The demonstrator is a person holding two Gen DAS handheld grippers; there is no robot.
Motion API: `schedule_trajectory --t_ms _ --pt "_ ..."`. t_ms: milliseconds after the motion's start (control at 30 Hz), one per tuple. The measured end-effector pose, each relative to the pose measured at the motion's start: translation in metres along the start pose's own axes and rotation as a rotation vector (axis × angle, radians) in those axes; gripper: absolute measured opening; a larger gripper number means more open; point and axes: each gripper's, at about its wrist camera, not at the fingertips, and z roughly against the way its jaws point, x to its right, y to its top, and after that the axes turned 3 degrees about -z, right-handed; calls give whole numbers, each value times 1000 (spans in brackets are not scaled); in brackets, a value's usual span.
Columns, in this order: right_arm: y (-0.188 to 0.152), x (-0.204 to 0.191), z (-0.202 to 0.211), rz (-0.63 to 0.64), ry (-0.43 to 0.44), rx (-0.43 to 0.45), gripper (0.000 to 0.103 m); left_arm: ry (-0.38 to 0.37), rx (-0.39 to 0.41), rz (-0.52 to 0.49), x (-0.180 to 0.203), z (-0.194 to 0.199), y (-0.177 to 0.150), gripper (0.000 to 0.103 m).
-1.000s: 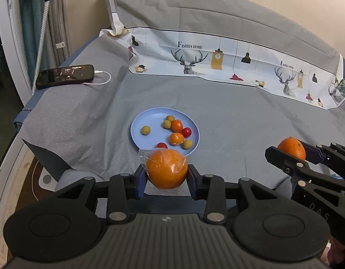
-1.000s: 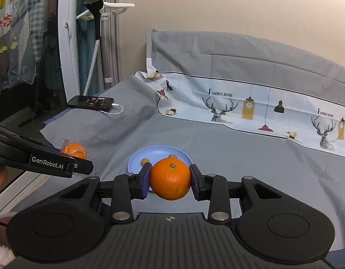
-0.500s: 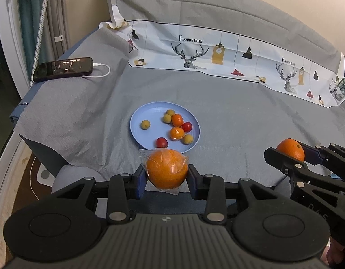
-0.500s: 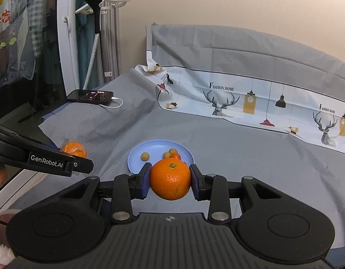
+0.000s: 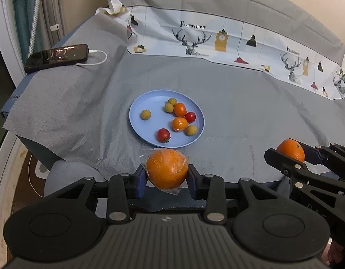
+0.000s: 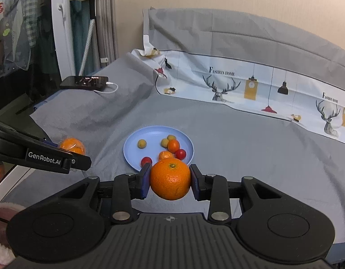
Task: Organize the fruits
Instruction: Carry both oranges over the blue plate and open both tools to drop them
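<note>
A: We begin at the tongs. In the left wrist view the left gripper [image 5: 167, 176] sits at the lower centre of the frame, clamped on a wrapped orange [image 5: 167, 170] whose clear film crinkles at both sides. In the right wrist view the right gripper [image 6: 170, 180] is likewise clamped on a bare orange [image 6: 170, 179], stem end up. Neither pair stands apart; each pad presses the fruit's flank.

B: And outward from there?

A: Just above each held fruit lies the blue plate [image 5: 139, 103], at the centre of the frame, resting on the grey cloth [image 5: 251, 112]. It already carries small fruit: red tomatoes [image 5: 164, 135], yellow-green berries [image 5: 145, 114] and two small oranges [image 5: 180, 109], crowded toward its right half. At the upper left a phone [image 5: 57, 57] lies on its cable, well apart from the plate.

B: What do we judge the step in hand to be?

A: Bringing both oranges to the plate. We would lower one at a time, since the two tongs approaching together could meet over the rim.

B: Where should they go?

A: The bare left half of the plate offers room. We would set each orange down until it touches the surface, then part the pads slowly, as round fruit may roll and knock the small ones. The wrapped orange may cling by its film, so we would lift straight away from it.
</note>
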Motion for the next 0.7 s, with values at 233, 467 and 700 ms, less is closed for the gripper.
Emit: schedule_trajectory --t_ms 233,467,700 --pt "3 5 -22 -6 -10 -28 37 -2 -41 30 -11 -20 16 42" --pt "14 12 -56 -35 9 -62 38 11 -55 54 -18 -48 45 42" --pt "36 18 -111 -40 38 -82 38 21 -80 70 -26 -94 83 42"
